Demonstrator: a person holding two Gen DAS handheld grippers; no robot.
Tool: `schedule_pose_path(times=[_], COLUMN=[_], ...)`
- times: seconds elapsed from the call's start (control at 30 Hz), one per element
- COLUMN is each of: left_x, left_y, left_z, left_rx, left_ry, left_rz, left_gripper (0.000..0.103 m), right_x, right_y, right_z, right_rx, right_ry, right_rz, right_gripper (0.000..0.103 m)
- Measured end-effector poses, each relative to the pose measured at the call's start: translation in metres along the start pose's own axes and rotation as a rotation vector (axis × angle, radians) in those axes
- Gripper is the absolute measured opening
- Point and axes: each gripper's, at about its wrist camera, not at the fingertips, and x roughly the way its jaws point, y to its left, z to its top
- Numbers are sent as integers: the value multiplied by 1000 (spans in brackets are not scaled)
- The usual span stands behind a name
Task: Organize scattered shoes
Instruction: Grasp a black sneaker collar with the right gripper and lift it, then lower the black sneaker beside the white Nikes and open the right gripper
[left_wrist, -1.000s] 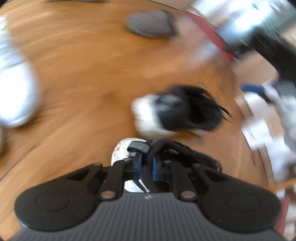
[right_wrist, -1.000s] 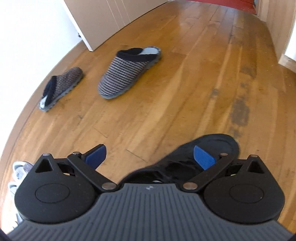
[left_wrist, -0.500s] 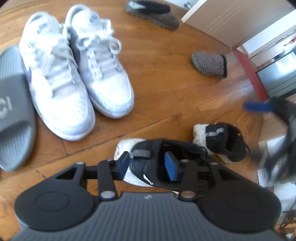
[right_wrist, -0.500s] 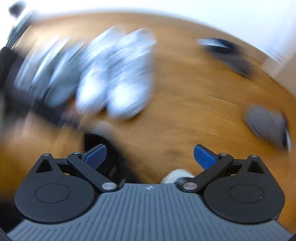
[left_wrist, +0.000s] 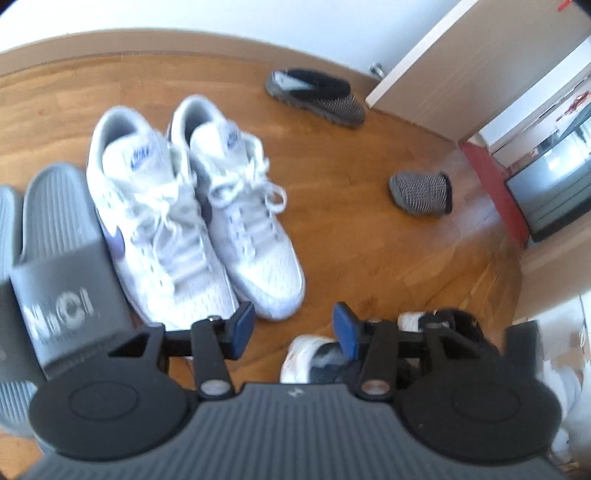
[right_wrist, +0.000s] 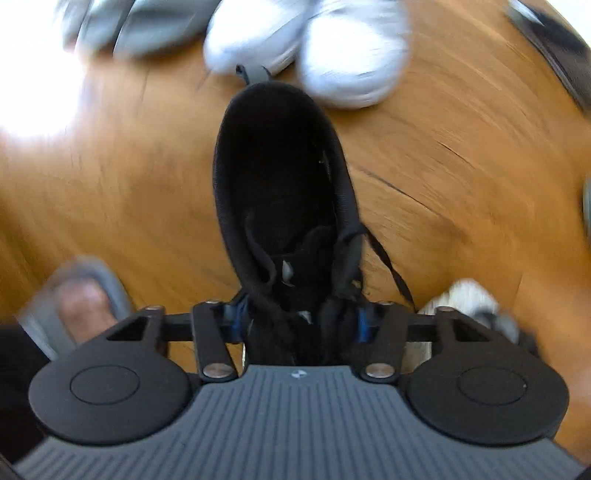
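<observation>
So right now our right tool (right_wrist: 297, 321) has just been closing and it's clamped on the laced front part of a black sneaker (right_wrist: 280, 184), blue pads pressed against either side with the laces bunched between them; the shoe's open collar points away from us toward the toes of the white sneakers (right_wrist: 310, 48), and that whole view is smeared with motion blur. Our left tool (left_wrist: 293, 328) has its jaws parted with nothing between them, just bare wooden floor (left_wrist: 369, 236) showing in the gap; they've just been opening a bit further. Below and to the right of it sits a black-and-white sneaker (left_wrist: 317, 360), mostly hidden behind the tool, with a second one (left_wrist: 436, 321) just beyond it. Over on the left, the pair of white sneakers (left_wrist: 192, 221) stands side by side, touching, with a grey slide (left_wrist: 62, 254) right next to them. Farther off, a grey knit slipper (left_wrist: 317, 96) lies near the wall by a door (left_wrist: 454, 70), and its match (left_wrist: 421, 192) is well apart from it, closer to the doorway. In the right view we also spot a person's foot in a grey sandal (right_wrist: 77, 295) at the lower left.
</observation>
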Motion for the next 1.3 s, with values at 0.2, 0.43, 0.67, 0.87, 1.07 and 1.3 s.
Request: schedule_pose_path(times=[0.2,0.43,0.67,0.87,1.07,1.3], left_x=[0,-11,-7,-4,0,-4], left_y=[1,15,31,43,61,62], left_z=[14,16,5,5,8,14], left_rx=[0,-42,-93,-139,-183,-167], left_ry=[-42,-65,-31,-20,-17,-34], left_rz=[4,23,51,72,113,129], left_gripper=[46,47,47,47,48,57], right_x=[-37,-45,-5,29,53,42], right_y=[-41,-113,-164,-161,-143,-149], right_z=[11,76,161,210,235,229], right_rx=[367,489,405,304,197,274], right_ry=[-147,-261,-263,-266,-247,-291], right_rz=[44,-10,-86,-17,26,45], right_gripper=[42,40,35,35,36,73])
